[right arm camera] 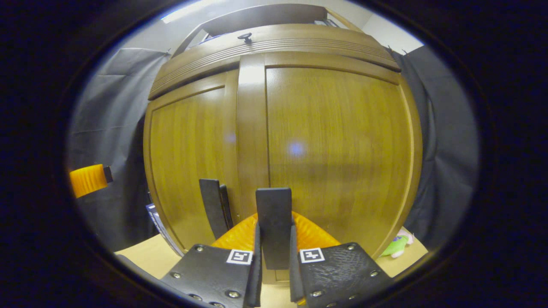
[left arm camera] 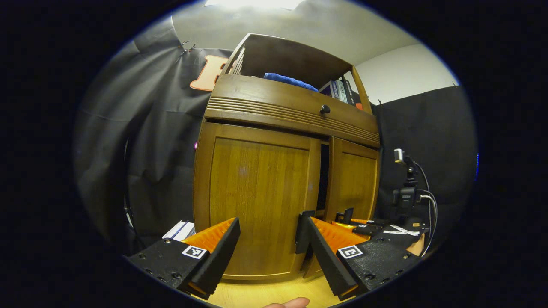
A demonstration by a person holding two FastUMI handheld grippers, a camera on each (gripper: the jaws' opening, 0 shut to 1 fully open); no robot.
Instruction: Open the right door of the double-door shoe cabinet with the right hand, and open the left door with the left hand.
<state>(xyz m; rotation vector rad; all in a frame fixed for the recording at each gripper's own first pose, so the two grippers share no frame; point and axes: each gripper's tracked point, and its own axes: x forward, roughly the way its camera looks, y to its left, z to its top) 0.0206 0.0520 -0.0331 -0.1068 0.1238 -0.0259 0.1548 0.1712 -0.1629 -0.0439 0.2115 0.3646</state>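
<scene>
Wooden right door [right arm camera: 338, 145] stands just ahead of the right gripper [right arm camera: 274, 256], whose fingers clamp its upright black handle [right arm camera: 274, 214]; the left gripper [left arm camera: 269, 252] gapes empty before the left door [left arm camera: 257, 192].

Brown wooden shoe cabinet [left arm camera: 291, 111] stands upright; its right door [left arm camera: 353, 179] sits slightly ajar, a dark gap showing beside the closed left door [left arm camera: 257, 192].

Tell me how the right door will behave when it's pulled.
The right door looks like a rigid wood panel, so it should swing rather than flex. It already stands slightly ajar. The right gripper seems clamped on its handle, so slipping seems unlikely.
</scene>
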